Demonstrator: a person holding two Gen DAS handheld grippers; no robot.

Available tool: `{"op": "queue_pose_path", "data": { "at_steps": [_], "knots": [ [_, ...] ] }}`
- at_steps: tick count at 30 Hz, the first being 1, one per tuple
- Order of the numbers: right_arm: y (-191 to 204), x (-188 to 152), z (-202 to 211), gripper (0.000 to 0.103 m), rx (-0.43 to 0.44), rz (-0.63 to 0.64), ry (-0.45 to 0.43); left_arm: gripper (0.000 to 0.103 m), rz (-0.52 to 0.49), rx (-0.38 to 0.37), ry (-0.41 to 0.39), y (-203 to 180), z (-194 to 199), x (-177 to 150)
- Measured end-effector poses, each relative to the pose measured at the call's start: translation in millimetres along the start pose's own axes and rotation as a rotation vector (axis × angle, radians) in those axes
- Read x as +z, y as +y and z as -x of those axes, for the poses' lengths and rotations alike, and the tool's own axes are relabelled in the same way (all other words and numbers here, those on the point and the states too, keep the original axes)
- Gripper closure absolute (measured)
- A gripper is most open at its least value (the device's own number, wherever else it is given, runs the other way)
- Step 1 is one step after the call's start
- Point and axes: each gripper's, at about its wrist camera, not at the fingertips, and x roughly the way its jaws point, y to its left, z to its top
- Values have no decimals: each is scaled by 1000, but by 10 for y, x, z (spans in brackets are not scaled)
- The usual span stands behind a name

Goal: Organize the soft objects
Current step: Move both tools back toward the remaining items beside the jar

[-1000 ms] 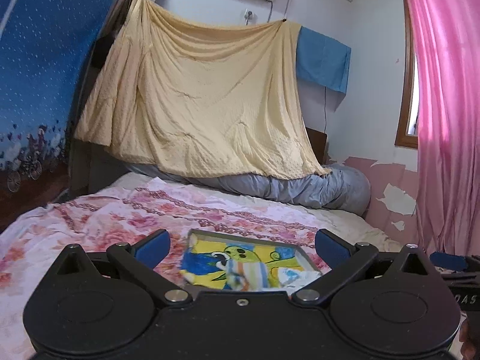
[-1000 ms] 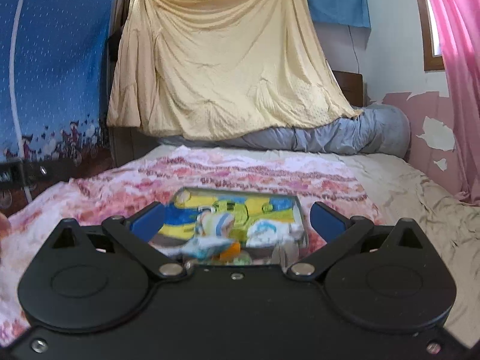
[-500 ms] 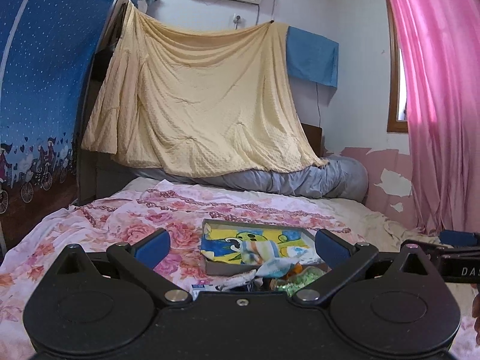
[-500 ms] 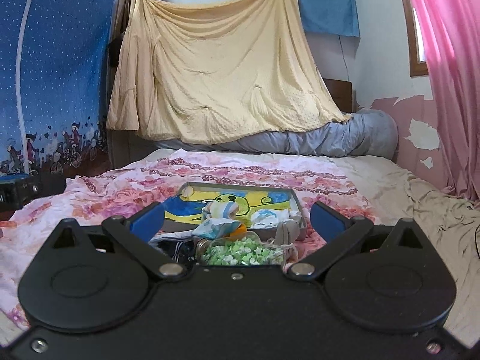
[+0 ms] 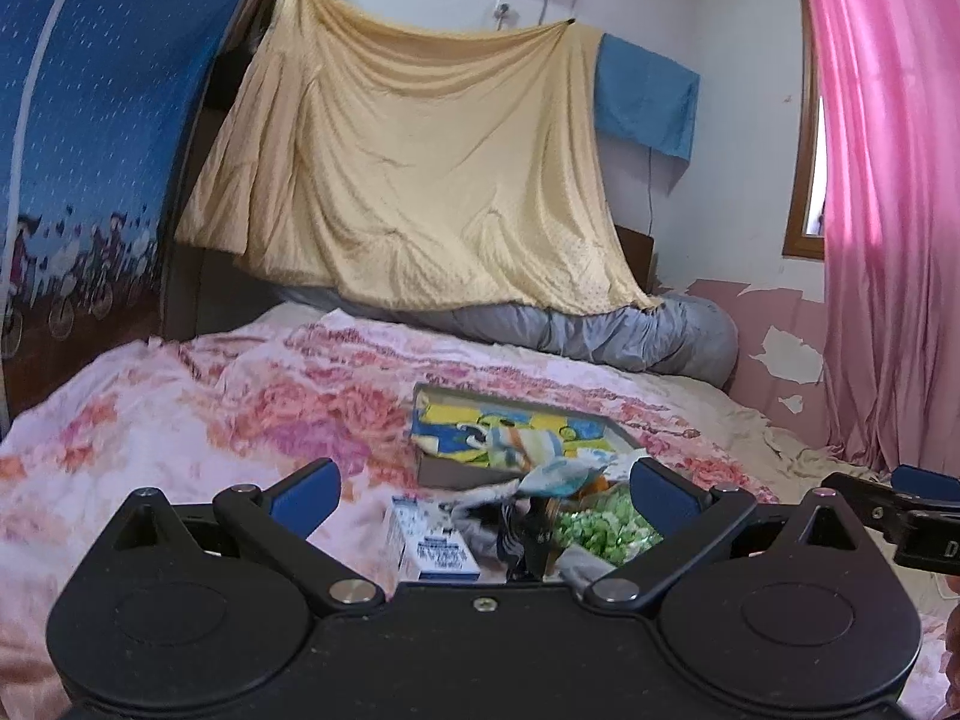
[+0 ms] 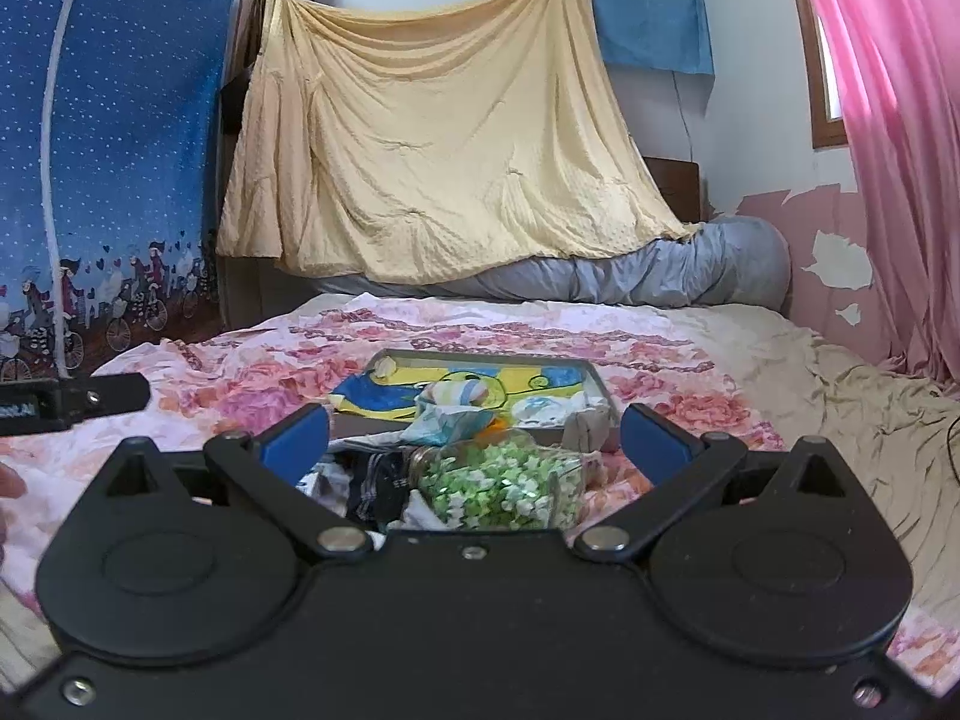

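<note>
In the left wrist view, the left gripper (image 5: 483, 486) is hovering with its jaws spread wide and empty, facing a heap of small soft items (image 5: 564, 471) lying just in front of the cartoon-printed tray (image 5: 432, 468) on the floral bedspread (image 5: 180, 420). In the right wrist view, the right gripper (image 6: 474, 429) is likewise gaping empty behind that tray, a jar of green-and-white pieces (image 6: 504, 483) sitting nearest it; I judge the step is best done by closing on one loose cloth at the heap's edge, steering clear of the hard jar.
</note>
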Motion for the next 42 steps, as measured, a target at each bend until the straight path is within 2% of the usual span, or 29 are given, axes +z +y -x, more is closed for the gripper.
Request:
{"op": "queue_pose_path", "data": {
  "at_steps": [7, 17, 42],
  "knots": [
    [108, -131, 126, 0, 4, 55, 44, 1, 2, 9, 27, 105, -27, -163],
    [103, -364, 6, 0, 13, 60, 178, 1, 5, 32, 124, 194, -107, -452],
    [133, -520, -130, 0, 23, 50, 250, 1, -65, 31, 220, 135, -235, -677]
  ]
}}
